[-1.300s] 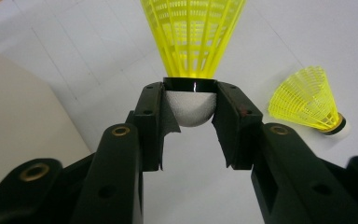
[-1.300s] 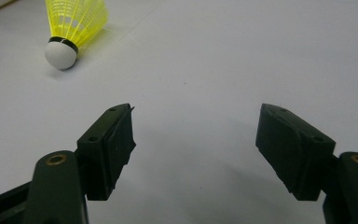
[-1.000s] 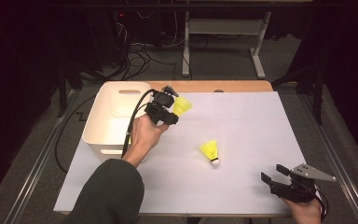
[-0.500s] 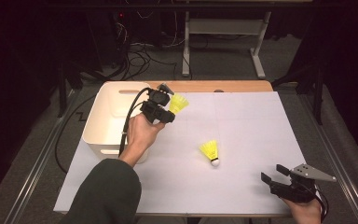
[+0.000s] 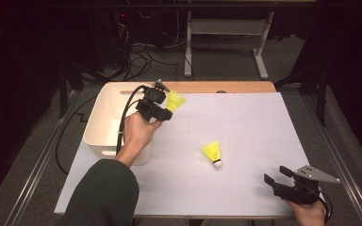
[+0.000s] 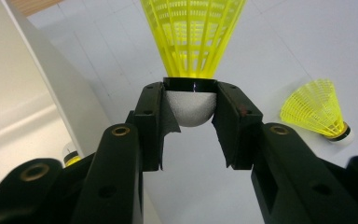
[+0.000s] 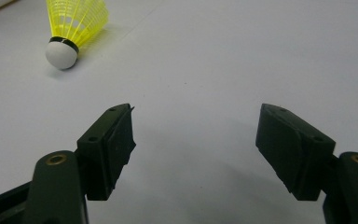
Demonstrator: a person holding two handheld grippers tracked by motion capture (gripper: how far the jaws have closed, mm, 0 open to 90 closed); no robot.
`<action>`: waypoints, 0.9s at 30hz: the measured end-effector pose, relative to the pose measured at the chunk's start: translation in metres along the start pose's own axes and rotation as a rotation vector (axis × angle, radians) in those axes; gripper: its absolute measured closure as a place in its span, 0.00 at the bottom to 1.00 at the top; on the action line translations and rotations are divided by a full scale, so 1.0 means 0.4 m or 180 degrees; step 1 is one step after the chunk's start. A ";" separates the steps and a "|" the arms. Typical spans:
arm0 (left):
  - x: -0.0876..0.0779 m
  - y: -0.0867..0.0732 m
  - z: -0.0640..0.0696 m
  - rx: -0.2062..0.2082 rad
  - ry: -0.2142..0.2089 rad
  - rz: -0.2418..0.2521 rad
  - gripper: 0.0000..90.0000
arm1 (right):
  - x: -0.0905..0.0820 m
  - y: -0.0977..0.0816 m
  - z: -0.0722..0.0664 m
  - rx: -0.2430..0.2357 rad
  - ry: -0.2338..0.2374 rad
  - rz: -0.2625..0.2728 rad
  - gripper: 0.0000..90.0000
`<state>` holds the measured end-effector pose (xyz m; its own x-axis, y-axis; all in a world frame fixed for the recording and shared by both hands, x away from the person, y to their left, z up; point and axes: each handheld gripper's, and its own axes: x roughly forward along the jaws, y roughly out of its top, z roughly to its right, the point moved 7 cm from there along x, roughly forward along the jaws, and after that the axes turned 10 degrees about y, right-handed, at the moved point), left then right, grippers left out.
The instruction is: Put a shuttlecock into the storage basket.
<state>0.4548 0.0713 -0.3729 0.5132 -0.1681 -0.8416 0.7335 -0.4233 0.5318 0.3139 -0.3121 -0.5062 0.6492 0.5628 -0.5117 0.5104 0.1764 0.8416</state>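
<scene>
At the left of the high view a rectangular white plastic bin (image 5: 104, 123) sits on the white-covered table (image 5: 245, 122), its right wall just beside the person's left hand (image 5: 136, 134). In the left tool view the tip of another yellow shuttlecock (image 6: 71, 157) peeks out at the bin's edge, mostly hidden behind the jaw. The left tool (image 5: 162, 107) is raised beside the bin's right rim, clamped on the white rounded cork of a yellow plastic-skirted shuttlecock (image 6: 192, 56), whose skirt points away from the jaws toward the far side of the table. Near the middle of the table a second yellow plastic shuttlecock with a white cork (image 5: 212, 153) lies on its side, well apart from both tools. At the near right corner the right tool (image 5: 274, 176) rests low over the bare table surface, its jaws spread wide with nothing between them, pointing roughly toward the lying shuttlecock.
</scene>
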 end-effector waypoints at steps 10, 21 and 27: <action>-0.008 0.000 -0.012 -0.0021 0.0007 0.0007 0.72 | 0.000 0.000 0.000 0.0005 0.0003 0.0000 0.31; -0.021 -0.002 -0.027 -0.0054 0.0011 0.0028 0.72 | 0.000 0.000 0.000 0.0003 0.0001 -0.0001 0.31; -0.028 -0.006 -0.038 -0.0085 0.0008 0.0040 0.72 | 0.001 0.000 0.000 0.0002 0.0001 -0.0004 0.31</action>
<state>0.4542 0.0876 -0.3634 0.5236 -0.1709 -0.8347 0.7386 -0.3974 0.5446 0.3141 -0.3119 -0.5064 0.6484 0.5629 -0.5126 0.5116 0.1764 0.8409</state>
